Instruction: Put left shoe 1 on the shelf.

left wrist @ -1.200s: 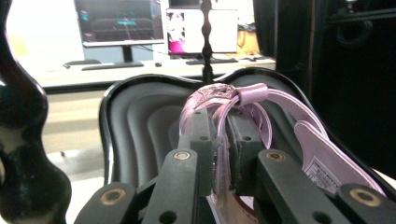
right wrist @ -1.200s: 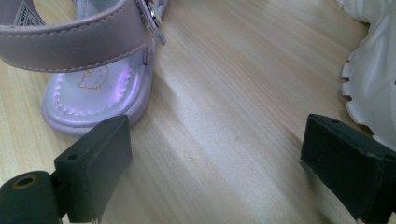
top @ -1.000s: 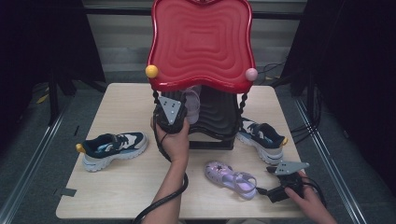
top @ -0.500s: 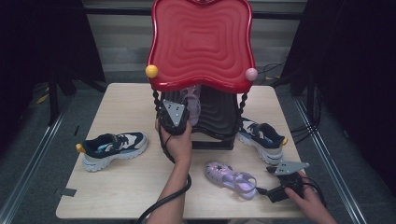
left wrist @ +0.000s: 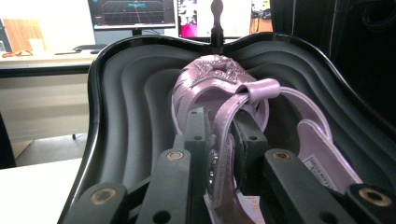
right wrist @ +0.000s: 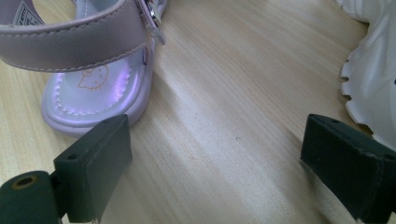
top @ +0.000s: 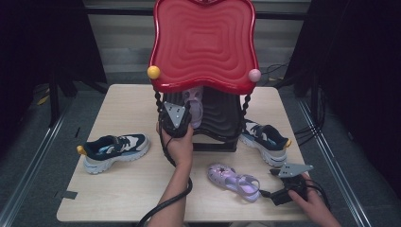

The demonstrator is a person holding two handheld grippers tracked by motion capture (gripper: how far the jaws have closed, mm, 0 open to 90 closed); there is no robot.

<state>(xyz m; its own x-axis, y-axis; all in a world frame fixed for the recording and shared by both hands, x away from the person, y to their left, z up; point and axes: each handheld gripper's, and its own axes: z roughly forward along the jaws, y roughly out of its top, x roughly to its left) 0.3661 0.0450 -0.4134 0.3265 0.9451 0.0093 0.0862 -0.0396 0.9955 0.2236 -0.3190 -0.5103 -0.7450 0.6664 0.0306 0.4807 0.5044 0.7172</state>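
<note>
The lilac sandal sits on the lower black shelf of the red-topped rack; our left gripper has its jaws pinched on the sandal's strap, w/ grip just easing. Risk: strap slips early & sandal tips off the shelf. Right gripper rests by the other sandal, jaws wide apart, nothing btwn them.

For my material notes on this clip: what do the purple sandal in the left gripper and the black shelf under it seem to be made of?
The sandal looks like glossy synthetic leather or soft plastic: smooth lilac straps with bright highlights and a glittery star on the toe. The black shelf looks like moulded plastic with a satin finish, judging by its stepped, rounded contours and soft sheen. The left gripper is clamped on a strap.
</note>
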